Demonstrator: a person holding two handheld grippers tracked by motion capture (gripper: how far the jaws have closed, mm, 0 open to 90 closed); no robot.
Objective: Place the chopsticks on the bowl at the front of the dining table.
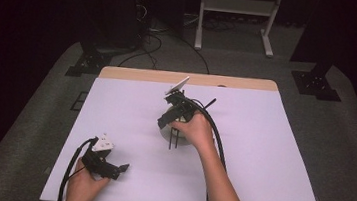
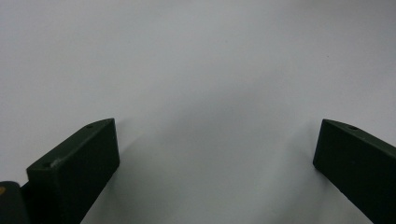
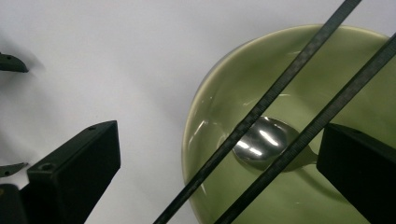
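Note:
A green bowl (image 3: 219, 88) stands near the middle of the white sheet (image 1: 261, 154), with the bowl (image 1: 165, 132) partly under a hand in the high view. A metal spoon (image 3: 260, 140) lies in its bottom. Two black chopsticks (image 3: 289, 77) lie across its rim, and the chopsticks' ends (image 1: 210, 103) stick out past the hand. My right gripper (image 3: 219, 149) hangs open right above the bowl's rim, one jaw over the sheet, the other over the bowl. The right gripper (image 1: 167, 121) points down. My left gripper (image 1: 120, 168) rests open near the front left, and the left gripper (image 2: 215, 149) holds nothing.
The wooden table edge (image 1: 189, 79) shows past the sheet at the back. Behind the table a white stand (image 1: 236, 6) and loose cables (image 1: 147, 42) are on the grey floor. A black cable (image 1: 216, 129) trails from the right gripper along the forearm.

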